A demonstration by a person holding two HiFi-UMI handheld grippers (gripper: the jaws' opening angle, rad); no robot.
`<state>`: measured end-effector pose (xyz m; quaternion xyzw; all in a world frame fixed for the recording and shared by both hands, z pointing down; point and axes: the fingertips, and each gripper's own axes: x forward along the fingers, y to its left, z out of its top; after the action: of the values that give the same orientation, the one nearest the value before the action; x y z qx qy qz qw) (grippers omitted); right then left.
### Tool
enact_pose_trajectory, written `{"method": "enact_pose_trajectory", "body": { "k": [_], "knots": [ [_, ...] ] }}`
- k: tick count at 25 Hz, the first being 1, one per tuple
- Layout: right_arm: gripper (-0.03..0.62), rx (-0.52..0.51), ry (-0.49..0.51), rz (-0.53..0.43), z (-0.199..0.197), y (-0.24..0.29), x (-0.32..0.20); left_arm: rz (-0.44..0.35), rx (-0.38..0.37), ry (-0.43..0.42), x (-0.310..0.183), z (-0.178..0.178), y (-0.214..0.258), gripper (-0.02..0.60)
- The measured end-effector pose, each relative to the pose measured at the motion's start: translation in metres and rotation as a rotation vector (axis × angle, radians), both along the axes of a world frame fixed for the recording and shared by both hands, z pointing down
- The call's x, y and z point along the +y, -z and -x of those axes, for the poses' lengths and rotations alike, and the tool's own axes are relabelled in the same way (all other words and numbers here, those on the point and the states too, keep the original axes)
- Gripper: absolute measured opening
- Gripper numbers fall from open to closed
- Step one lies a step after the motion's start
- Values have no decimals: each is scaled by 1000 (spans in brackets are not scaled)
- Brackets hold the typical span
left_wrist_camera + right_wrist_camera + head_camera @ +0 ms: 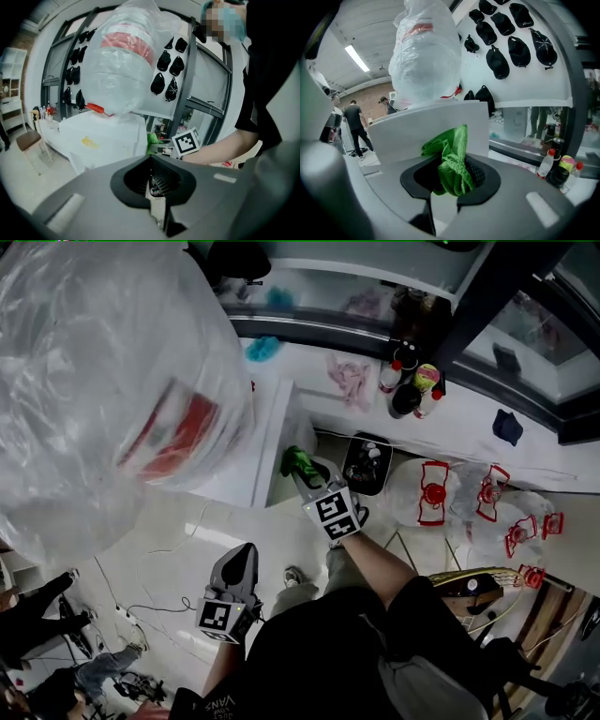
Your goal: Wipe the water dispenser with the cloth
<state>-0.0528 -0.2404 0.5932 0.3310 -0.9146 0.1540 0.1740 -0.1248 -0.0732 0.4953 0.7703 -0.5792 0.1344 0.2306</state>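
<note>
The white water dispenser [267,442] stands at the left, with a big plastic-wrapped water bottle [103,381] on top. My right gripper [305,472] is shut on a bunched green cloth [298,462] and holds it against the dispenser's side edge. In the right gripper view the cloth [452,164] hangs between the jaws in front of the white panel [426,129]. My left gripper [241,559] hangs lower over the floor, jaws together and empty. In the left gripper view the dispenser [105,138] and the cloth [152,140] lie ahead.
Bottles [412,385] and a pink rag [350,381] sit on a white ledge behind. Several wrapped water jugs [469,507] lie on the floor at right, next to a black tray [367,463]. Cables [155,592] cross the floor. Black caps [511,42] hang on the wall.
</note>
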Motion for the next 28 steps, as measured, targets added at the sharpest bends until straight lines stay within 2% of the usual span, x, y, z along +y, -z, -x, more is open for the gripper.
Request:
{"method": "enact_pose_trajectory", "body": {
  "k": [10, 16, 21, 28],
  "knots": [
    [109, 53, -214, -45, -20, -5, -128, 40, 8, 8, -6, 7, -9, 2],
    [109, 88, -325, -18, -34, -8, -161, 35, -1, -37, -18, 5, -11, 2],
    [109, 57, -329, -34, -47, -2, -114, 31, 1, -65, -16, 9, -9, 2],
    [109, 45, -203, 13, -39, -26, 27, 24, 9, -124, -13, 0, -11, 2]
  ]
}}
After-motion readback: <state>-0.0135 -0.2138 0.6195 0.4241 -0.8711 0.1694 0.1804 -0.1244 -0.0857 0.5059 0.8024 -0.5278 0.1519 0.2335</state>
